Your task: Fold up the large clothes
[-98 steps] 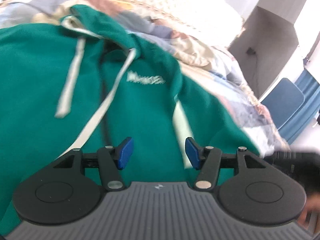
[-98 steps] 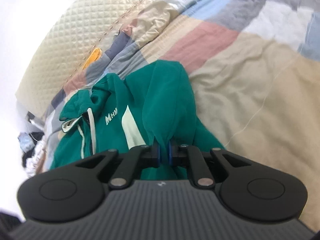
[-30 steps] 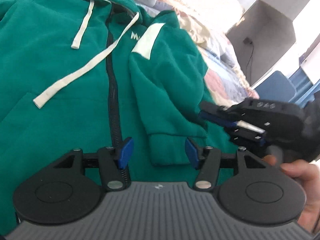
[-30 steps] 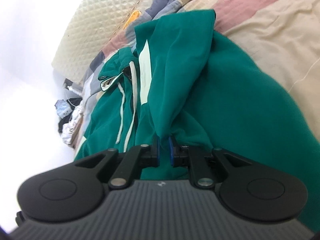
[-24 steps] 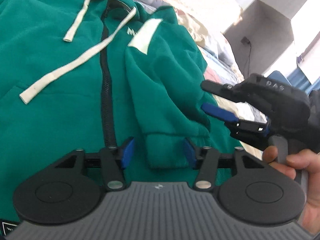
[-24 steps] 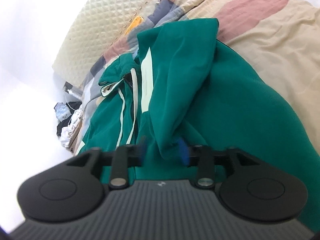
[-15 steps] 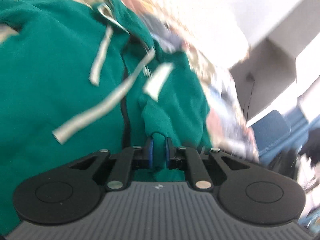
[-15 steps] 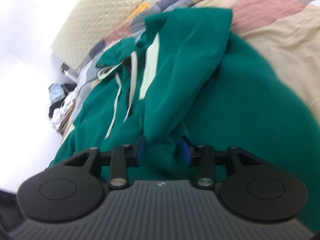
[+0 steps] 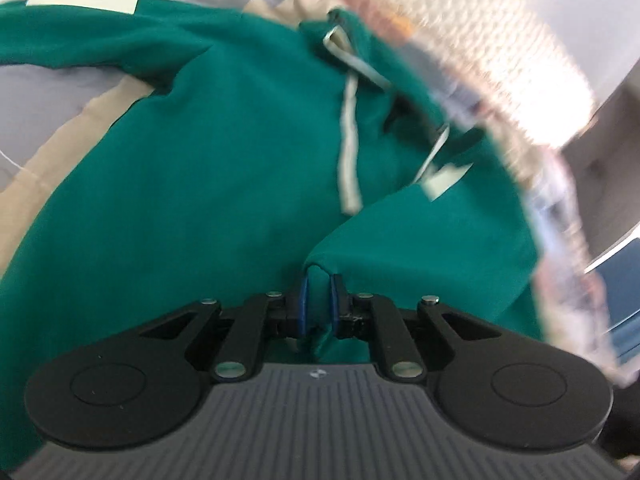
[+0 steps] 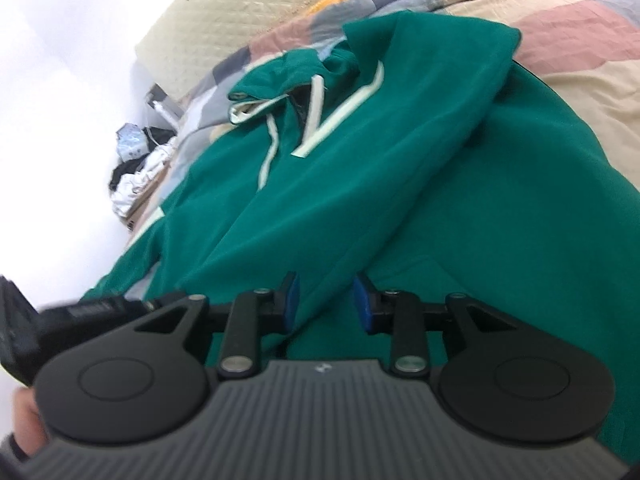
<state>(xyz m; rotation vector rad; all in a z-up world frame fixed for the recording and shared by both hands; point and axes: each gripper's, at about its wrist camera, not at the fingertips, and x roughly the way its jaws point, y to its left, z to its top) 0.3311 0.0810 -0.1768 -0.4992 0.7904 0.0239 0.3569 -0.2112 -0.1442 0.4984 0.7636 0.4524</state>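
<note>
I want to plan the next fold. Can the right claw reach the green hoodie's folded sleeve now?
Probably yes: the right claw is open, and the green fleece hoodie's folded sleeve lies just ahead, uncovered.

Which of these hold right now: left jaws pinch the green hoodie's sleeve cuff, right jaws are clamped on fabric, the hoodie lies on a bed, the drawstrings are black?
1. The left gripper pinches a fold of the green hoodie. True; whether that fold is the cuff is unclear.
2. The right gripper is clamped on fabric. False: its jaws stand apart over the hoodie.
3. The hoodie lies on a patchwork bedspread. True.
4. The drawstrings are black. False: they are off-white.
</note>
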